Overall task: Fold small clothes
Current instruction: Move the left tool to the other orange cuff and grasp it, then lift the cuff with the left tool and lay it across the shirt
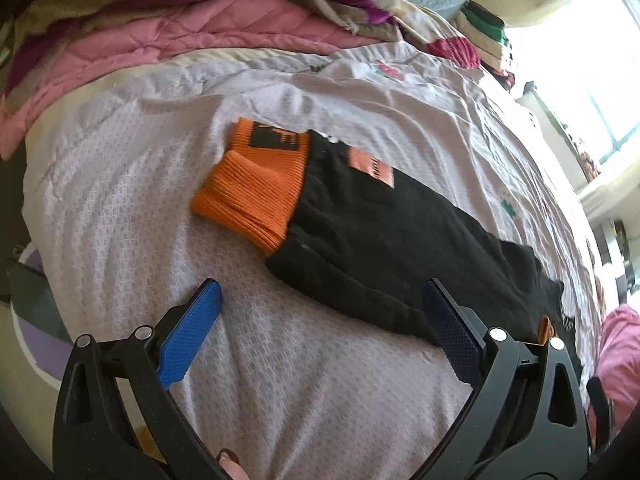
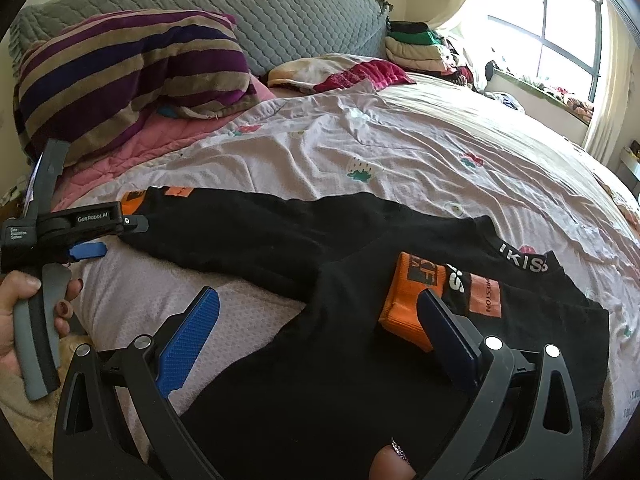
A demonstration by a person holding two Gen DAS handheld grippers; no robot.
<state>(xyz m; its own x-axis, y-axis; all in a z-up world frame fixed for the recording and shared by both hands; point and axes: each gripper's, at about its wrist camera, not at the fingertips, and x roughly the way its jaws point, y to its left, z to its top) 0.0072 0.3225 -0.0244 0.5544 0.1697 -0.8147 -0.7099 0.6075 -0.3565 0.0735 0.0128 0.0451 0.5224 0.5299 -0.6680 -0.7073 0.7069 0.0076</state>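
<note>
A pair of small black trousers with orange ribbed cuffs lies on the pale lilac bedspread. One leg stretches left; its orange cuff fills the middle of the left wrist view. The other leg is folded back, and its orange cuff lies on the black cloth near the waistband. My left gripper is open above the bedspread, its right finger over the leg's edge. It also shows in the right wrist view. My right gripper is open over the trousers, with its right finger beside the folded cuff.
A striped purple and tan blanket, a pink quilt and a grey quilted cover are piled at the bed's head. Folded clothes are stacked near the bright window. Pink cloth lies at the right.
</note>
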